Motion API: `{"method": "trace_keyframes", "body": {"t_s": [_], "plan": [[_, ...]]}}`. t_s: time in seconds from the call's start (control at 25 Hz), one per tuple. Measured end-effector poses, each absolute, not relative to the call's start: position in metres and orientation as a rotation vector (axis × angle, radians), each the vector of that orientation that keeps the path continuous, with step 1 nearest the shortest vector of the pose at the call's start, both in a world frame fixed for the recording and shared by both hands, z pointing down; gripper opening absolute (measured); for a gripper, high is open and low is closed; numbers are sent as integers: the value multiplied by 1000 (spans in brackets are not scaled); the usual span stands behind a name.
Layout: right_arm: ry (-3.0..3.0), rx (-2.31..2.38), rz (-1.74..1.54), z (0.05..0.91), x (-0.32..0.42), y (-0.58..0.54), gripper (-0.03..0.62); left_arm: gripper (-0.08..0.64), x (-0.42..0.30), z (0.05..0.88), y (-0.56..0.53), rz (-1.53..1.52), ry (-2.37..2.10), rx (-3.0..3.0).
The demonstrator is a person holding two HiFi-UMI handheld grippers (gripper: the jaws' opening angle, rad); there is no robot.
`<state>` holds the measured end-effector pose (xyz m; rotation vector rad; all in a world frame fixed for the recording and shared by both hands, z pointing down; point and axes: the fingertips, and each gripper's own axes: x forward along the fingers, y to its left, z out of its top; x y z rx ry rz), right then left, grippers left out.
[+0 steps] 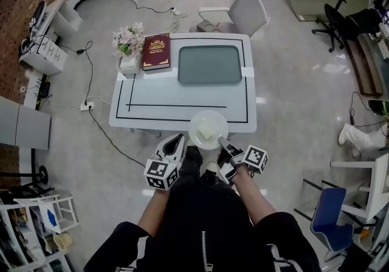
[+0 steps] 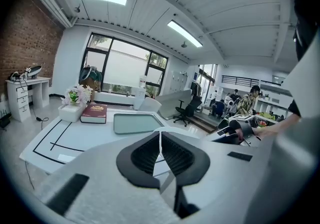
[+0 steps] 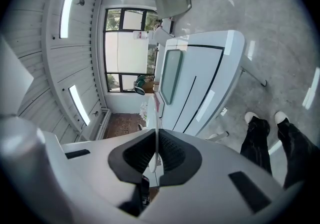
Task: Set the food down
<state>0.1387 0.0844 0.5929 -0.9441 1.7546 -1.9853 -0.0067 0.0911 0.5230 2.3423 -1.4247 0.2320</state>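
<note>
Food [image 1: 208,133], a pale block, is sitting on a white plate [image 1: 203,120] that is overlapping the near edge of the white table [image 1: 152,97]; whether the plate is touching the tabletop cannot be told. The left gripper [image 1: 175,141] is clamping the plate's left rim between closed jaws, and the right gripper [image 1: 222,141] is pinching its near right rim likewise. Farther back, a grey tray [image 1: 209,64], a red book [image 1: 156,52] and flowers [image 1: 128,38] are resting on the table.
</note>
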Motion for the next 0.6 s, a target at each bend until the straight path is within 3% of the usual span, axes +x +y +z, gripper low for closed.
{"method": "trace_keyframes", "body": {"t_s": [0.6], "plan": [[1701,-1063,-1943,598,119,-51,17,15,-25,536,-72,217,-1288,2398]]}}
